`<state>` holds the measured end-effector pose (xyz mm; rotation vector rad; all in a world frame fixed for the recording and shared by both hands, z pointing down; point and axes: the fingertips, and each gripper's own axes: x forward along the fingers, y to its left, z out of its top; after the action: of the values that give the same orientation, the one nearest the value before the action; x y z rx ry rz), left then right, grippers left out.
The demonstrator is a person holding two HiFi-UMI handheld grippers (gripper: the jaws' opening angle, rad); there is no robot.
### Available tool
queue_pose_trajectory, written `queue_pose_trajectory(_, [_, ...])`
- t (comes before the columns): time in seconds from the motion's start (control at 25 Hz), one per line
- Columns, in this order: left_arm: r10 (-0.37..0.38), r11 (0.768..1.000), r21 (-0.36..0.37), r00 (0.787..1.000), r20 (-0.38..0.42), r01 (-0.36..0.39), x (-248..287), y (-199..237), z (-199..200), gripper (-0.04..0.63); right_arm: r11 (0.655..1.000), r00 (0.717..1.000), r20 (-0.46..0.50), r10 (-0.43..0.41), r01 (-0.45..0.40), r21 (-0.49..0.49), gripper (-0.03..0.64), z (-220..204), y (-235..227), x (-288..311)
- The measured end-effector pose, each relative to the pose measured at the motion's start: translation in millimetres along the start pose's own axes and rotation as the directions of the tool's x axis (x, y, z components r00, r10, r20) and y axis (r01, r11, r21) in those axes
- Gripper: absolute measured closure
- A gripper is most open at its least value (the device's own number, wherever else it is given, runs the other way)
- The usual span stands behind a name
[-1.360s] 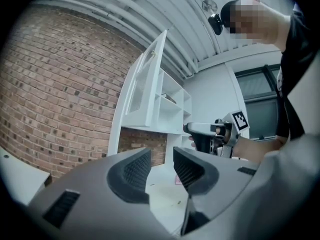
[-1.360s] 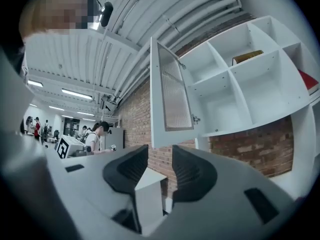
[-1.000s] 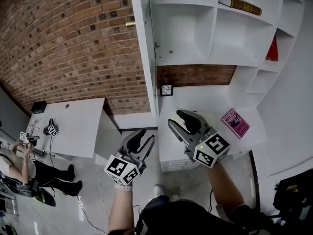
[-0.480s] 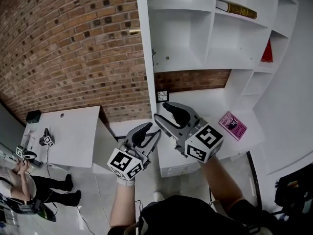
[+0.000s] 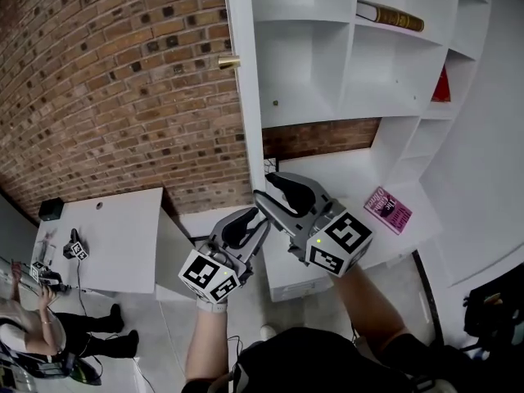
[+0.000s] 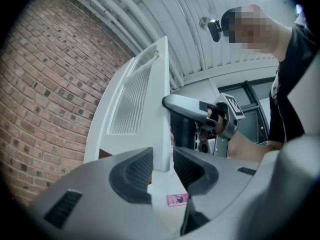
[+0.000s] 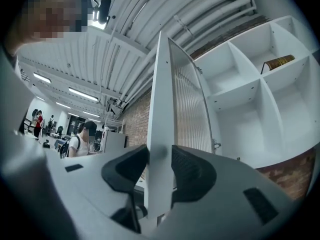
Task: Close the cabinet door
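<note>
Your right gripper [image 7: 160, 170], jaws just narrowed, pinches the open cabinet door [image 5: 243, 97] at its lower edge, while the left gripper [image 6: 162, 166], also closing, gapes empty just below, so next swing it steadily toward the shelves [image 5: 307, 64].

Left gripper [image 5: 254, 219]: carried on a forearm [image 5: 205, 342] raised from 6 o'clock, pointed toward 1 o'clock. Its jaws are held apart, though just narrowed, with the cabinet door [image 6: 150, 114] edge seen in the gap, untouched. Right gripper [image 5: 266, 188]: set at the left's 2 o'clock, pointed toward 10 o'clock, jaws just drawn in and pressed on that door's edge.
</note>
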<state>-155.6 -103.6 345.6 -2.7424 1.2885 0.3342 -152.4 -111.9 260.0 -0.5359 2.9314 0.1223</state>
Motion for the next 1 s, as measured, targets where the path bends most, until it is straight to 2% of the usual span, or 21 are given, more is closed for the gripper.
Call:
queue_pose_trajectory(0.36, [-0.081,0.996,-0.039,0.996,0.027,0.082,2.3,2.1,0.1,0.48,0.999,0.998,0.045,-0.035,0.034,0.022,0.485,3.4,-0.4,-0.9])
queue_pose_trajectory(0.6, [-0.154,0.988,-0.02,0.988,0.028,0.155,4.8,0.8,-1.4,0.485,0.998,0.997,0.058,-0.054,0.053,0.016,0.492,3.1,-2.0,-4.1])
queue_pose_trajectory(1.0, [-0.231,0.973,-0.018,0.973,0.012,0.231,23.7,-10.3,-5.8,0.491,0.996,0.993,0.073,-0.093,0.092,0.02,0.505,5.3,-17.0,-22.2])
